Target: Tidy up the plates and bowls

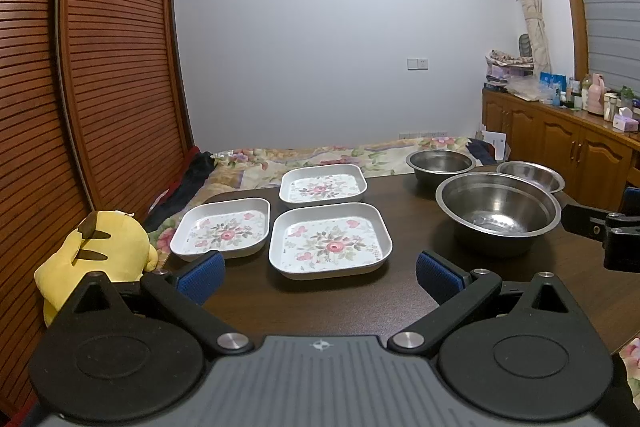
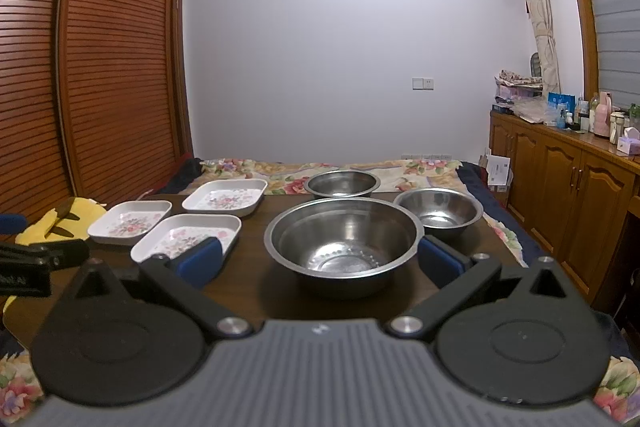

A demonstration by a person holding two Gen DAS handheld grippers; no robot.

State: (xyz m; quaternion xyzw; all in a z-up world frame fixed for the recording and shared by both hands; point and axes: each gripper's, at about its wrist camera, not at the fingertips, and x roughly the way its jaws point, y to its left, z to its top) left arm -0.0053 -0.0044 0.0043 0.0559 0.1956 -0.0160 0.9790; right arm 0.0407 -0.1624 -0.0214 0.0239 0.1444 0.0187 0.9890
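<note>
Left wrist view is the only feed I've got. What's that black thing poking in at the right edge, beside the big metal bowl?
Observer: That's the right gripper. Its own camera shows its blue fingers spread open, one at each side of the large steel bowl, not gripping it.
Operator: And the little bowl half hidden behind the big one?
Observer: The right wrist view shows the small bowl whole. It is upright and empty.
Operator: Does the table end just past it?
Observer: Yes, the table stops right of that bowl, and floral bedding shows beyond the edge.
</note>
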